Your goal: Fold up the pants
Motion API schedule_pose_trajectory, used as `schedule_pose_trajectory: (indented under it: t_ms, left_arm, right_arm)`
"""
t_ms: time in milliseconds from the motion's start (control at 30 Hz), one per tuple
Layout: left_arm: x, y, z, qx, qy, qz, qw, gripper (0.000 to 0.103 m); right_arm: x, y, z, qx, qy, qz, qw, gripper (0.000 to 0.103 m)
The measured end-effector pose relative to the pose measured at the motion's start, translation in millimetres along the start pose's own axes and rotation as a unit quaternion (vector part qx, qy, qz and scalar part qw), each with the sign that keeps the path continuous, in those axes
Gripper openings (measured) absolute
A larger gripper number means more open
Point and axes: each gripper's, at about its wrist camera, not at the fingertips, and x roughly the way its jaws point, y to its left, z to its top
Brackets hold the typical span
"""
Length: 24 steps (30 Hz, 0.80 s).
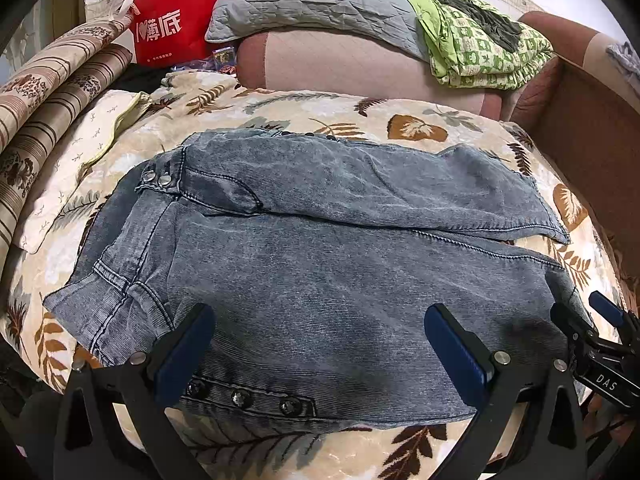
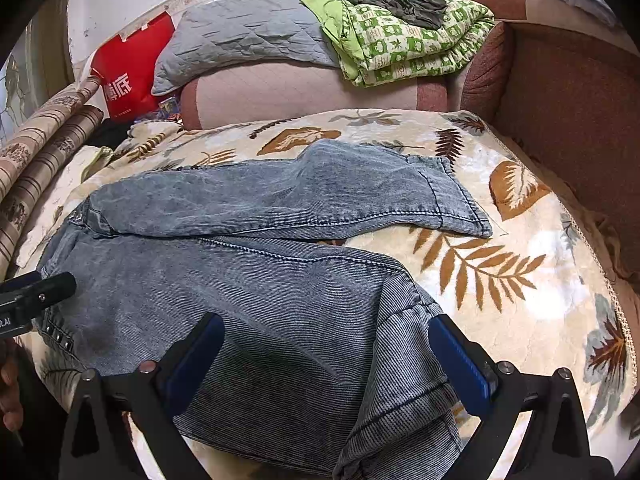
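left wrist view: faded blue-grey denim pants [image 1: 320, 248] are seen spread flat on a cream plush blanket with brown leaf print [image 1: 404, 120], waist end at the left, two legs running to the right, the far leg lying apart from the near one toward its hem. the left gripper [image 1: 320, 344] is held low over the near leg, its blue-padded fingers spread wide with nothing between them; a row of metal studs is noted just ahead of the left finger. the right gripper [image 1: 600, 320] is seen at the right edge, over the near leg's end. behind, a grey quilted pillow [image 1: 304, 0], a red paper bag with white lettering [image 1: 176, 16] and a folded green patterned quilt [image 1: 480, 48] are recorded. right wrist view: the same pants [image 2: 260, 280] are seen, the near hem crumpled under the right gripper [image 2: 326, 356], whose fingers are spread wide and pinch nothing. the left gripper [image 2: 36, 292] shows at the left edge; its opening cannot be judged here.
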Motion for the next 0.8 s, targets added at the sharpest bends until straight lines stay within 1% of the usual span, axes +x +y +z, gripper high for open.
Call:
schedule_pose_trajectory:
  t_ms: [100, 200, 233, 267, 300, 333, 367, 400, 433, 467, 500, 533, 600, 633, 667, 700, 733, 767, 800]
  left_arm:
    - [0, 3, 0, -0.004, 0.003, -0.002, 1.0000, 0.103]
    - [-4, 16, -2, -0.018, 0.008, -0.002, 0.9998, 0.103]
    - [-8, 27, -3, -0.035, 0.009, -0.004, 0.9993, 0.103]
    - [-11, 42, -4, -0.059, 0.008, -0.006, 0.9982, 0.103]
    - [-15, 60, -7, -0.091, 0.008, -0.003, 0.9958, 0.103]
    - [-17, 78, -9, -0.123, 0.007, 0.001, 0.9923, 0.103]
    - [-18, 103, -14, -0.170, 0.006, 0.010, 0.9854, 0.103]
    - [-16, 126, -19, -0.216, 0.010, 0.021, 0.9762, 0.103]
    - [-10, 146, -24, -0.257, 0.029, 0.036, 0.9652, 0.103]
    - [-4, 159, -28, -0.281, 0.047, 0.046, 0.9575, 0.103]
    - [2, 168, -31, -0.296, 0.060, 0.053, 0.9518, 0.103]
    - [6, 173, -31, -0.292, 0.057, 0.052, 0.9533, 0.103]
    - [11, 173, -28, -0.275, 0.055, 0.063, 0.9578, 0.103]
    - [15, 173, -28, -0.274, 0.060, 0.066, 0.9576, 0.103]
    - [19, 176, -29, -0.280, 0.064, 0.061, 0.9560, 0.103]
    - [23, 180, -30, -0.287, 0.068, 0.057, 0.9538, 0.103]
    - [27, 182, -31, -0.290, 0.074, 0.056, 0.9527, 0.103]
    - [28, 183, -30, -0.289, 0.074, 0.055, 0.9530, 0.103]
    - [28, 184, -30, -0.289, 0.072, 0.056, 0.9529, 0.103]
  right_arm:
    - [2, -3, 0, 0.007, 0.005, 0.006, 1.000, 0.103]
    - [3, -9, 0, 0.025, 0.016, 0.014, 0.999, 0.103]
    - [2, -12, 0, 0.037, 0.027, 0.023, 0.999, 0.103]
    - [-1, -17, 0, 0.058, 0.042, 0.047, 0.996, 0.103]
    - [-5, -23, -3, 0.085, 0.055, 0.081, 0.992, 0.103]
    - [-9, -32, -10, 0.124, 0.071, 0.125, 0.982, 0.103]
    - [-14, -42, -20, 0.170, 0.089, 0.166, 0.967, 0.103]
    - [-18, -50, -29, 0.198, 0.099, 0.185, 0.958, 0.103]
    - [-20, -60, -41, 0.232, 0.113, 0.199, 0.946, 0.103]
    - [-20, -71, -53, 0.266, 0.125, 0.199, 0.935, 0.103]
    - [-19, -81, -62, 0.294, 0.132, 0.195, 0.926, 0.103]
    - [-17, -92, -69, 0.321, 0.139, 0.193, 0.917, 0.103]
    - [-13, -110, -75, 0.360, 0.139, 0.193, 0.902, 0.103]
    - [-11, -119, -76, 0.380, 0.134, 0.192, 0.895, 0.103]
    - [-10, -124, -76, 0.392, 0.131, 0.191, 0.890, 0.103]
    - [-9, -126, -75, 0.396, 0.132, 0.183, 0.890, 0.103]
    - [-11, -126, -73, 0.391, 0.131, 0.180, 0.893, 0.103]
    - [-12, -125, -70, 0.381, 0.129, 0.174, 0.899, 0.103]
    - [-18, -119, -63, 0.353, 0.122, 0.156, 0.914, 0.103]
